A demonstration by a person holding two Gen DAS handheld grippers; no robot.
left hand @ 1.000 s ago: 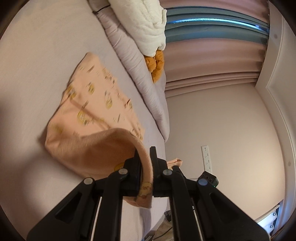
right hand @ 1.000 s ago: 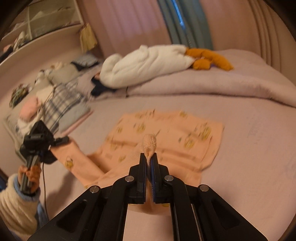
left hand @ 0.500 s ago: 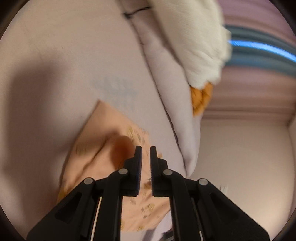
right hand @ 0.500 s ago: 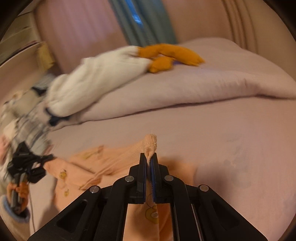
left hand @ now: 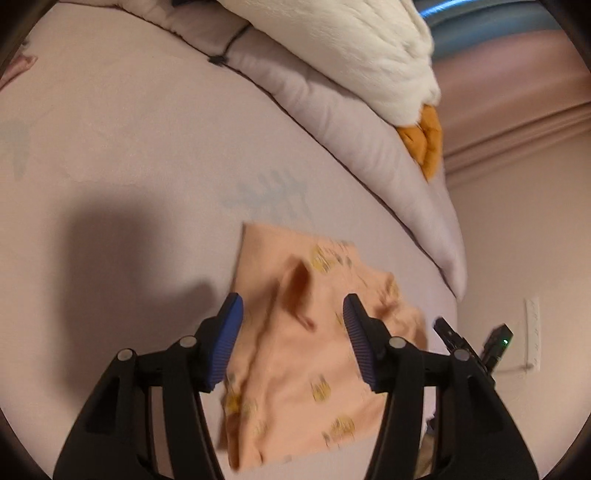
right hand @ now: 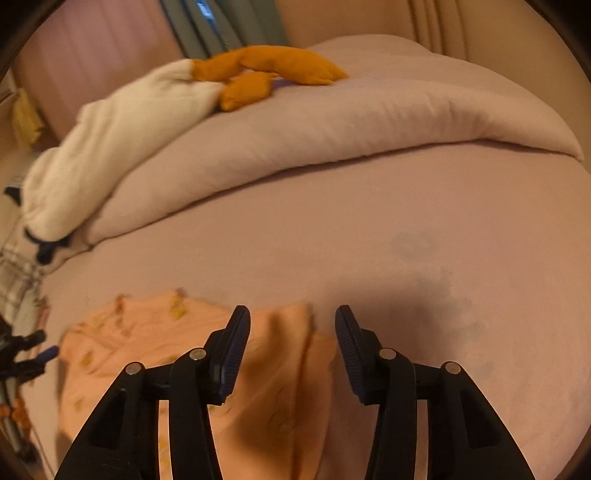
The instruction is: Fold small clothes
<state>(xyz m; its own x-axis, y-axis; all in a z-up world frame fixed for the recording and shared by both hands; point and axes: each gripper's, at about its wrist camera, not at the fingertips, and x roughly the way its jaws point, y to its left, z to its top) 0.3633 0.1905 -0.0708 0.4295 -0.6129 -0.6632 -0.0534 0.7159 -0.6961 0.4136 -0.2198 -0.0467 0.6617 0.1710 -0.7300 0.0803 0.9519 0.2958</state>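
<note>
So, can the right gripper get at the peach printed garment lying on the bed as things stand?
Probably yes. The right gripper is open just above the peach printed garment, whose raised fold lies between its fingers; nothing sits between them on the pink bed sheet.

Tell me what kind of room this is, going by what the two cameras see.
Most likely a bedroom: the peach garment lies on a pink bed sheet, a rolled duvet runs along its far side, and curtains hang behind. Both grippers, left gripper and right gripper, are open above it.
</note>
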